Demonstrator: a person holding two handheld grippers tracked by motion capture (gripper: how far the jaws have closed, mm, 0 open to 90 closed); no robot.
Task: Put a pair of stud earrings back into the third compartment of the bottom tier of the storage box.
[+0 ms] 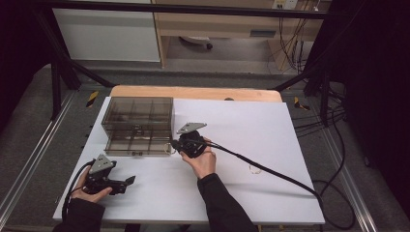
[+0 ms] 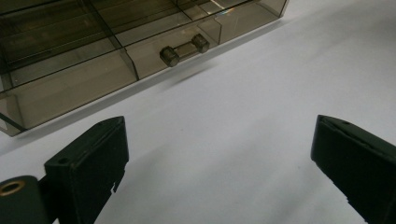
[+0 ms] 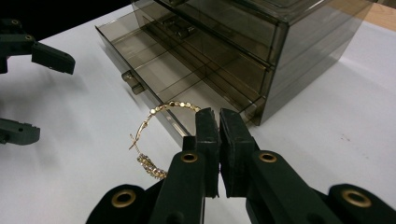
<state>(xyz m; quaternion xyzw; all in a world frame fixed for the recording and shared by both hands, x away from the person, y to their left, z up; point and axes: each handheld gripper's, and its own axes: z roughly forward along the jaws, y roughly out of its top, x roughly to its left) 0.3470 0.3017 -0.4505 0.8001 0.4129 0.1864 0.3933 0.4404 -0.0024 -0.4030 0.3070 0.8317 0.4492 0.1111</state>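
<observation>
Bracelet [image 3: 156,135], a gold chain loop, hangs from my right gripper [image 3: 219,121], whose jaws are clenched on one side of it, just in front of the smoked-plastic drawer box [image 1: 138,116]. I hold it by its edge so the loop dangles free and can, I judge, be lowered into the box's open bottom drawer [image 3: 154,74]. The loop stands roughly upright, its plane facing the drawer front; its longer span runs from the beaded top, nearest the drawer's rim, down to the twisted clasp end nearest me. My left gripper [image 1: 126,182] waits well to the near side of the box, jaws released and empty, clear of the drawer's handle [image 2: 184,49].
</observation>
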